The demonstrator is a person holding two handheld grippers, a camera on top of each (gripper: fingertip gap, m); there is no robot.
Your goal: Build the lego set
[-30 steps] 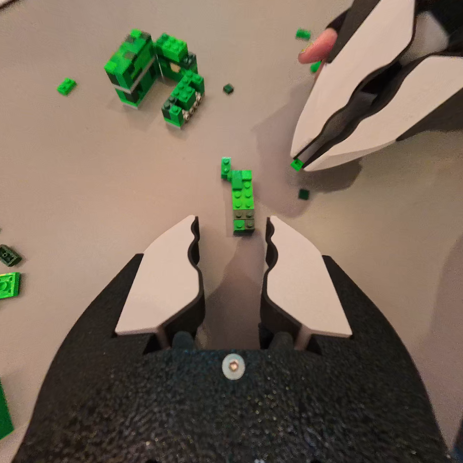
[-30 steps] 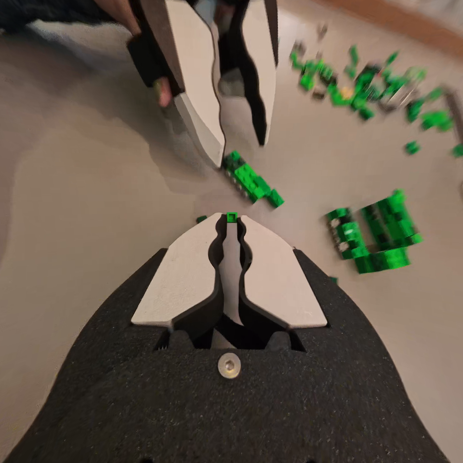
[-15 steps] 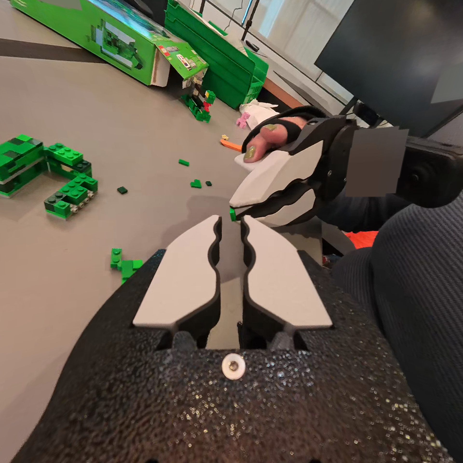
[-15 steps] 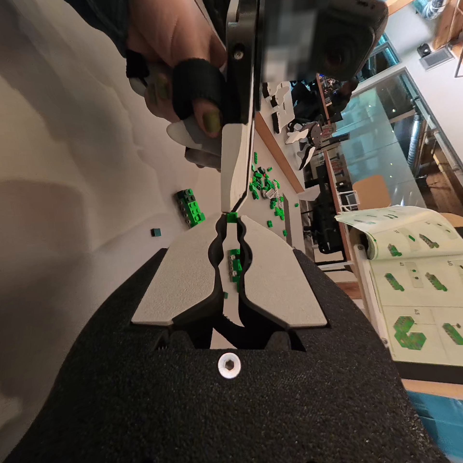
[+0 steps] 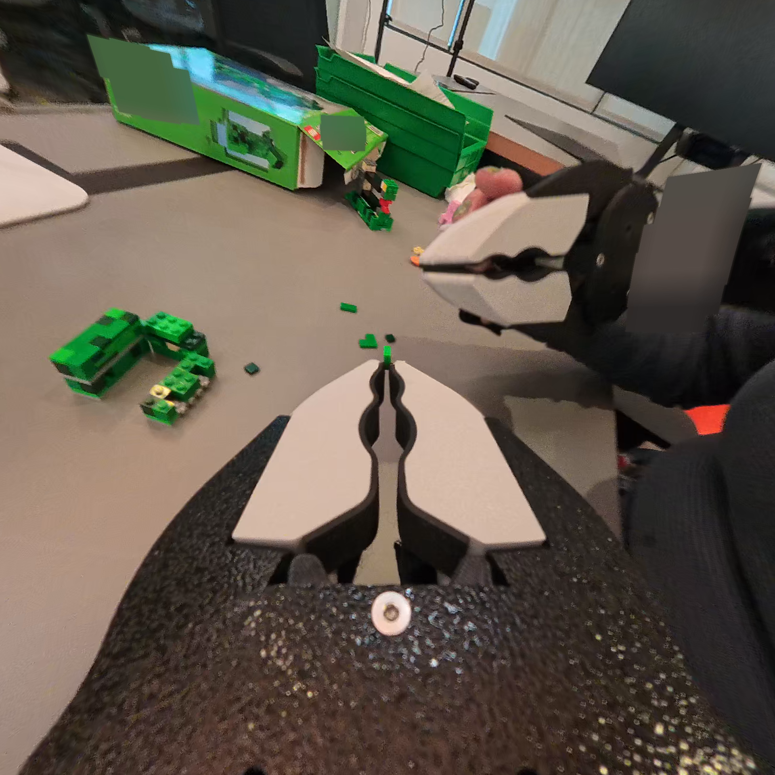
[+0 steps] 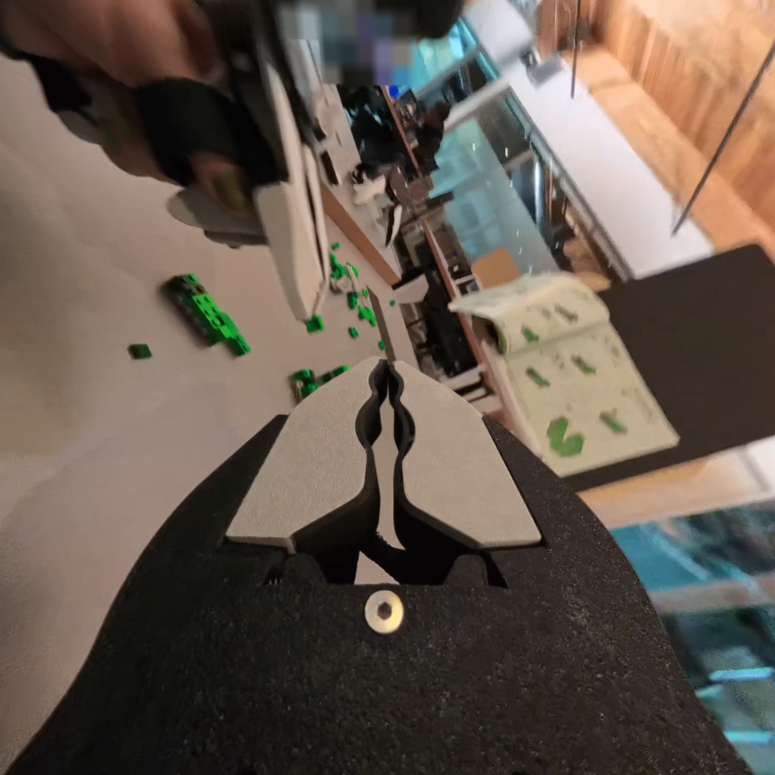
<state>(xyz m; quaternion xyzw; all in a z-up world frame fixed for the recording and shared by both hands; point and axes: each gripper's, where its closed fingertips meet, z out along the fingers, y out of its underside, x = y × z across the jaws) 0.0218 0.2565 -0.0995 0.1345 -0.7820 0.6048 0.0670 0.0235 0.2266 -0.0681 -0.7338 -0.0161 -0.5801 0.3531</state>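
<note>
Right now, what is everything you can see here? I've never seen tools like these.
small green piece: one, bright green, pinched at the left gripper's tips
U-shaped build: one, green and dark green, on the table
brick strip: one, green, flat on the table
loose pieces: several, green, scattered on the table
set box: one, green, far side, flap open
crates: stacked, green, beside the box
instruction booklet: one, pale green, open
table: one, grey
left gripper: grey fingers, shut on the piece
right gripper: grey fingers, shut, nothing seen in it
</note>
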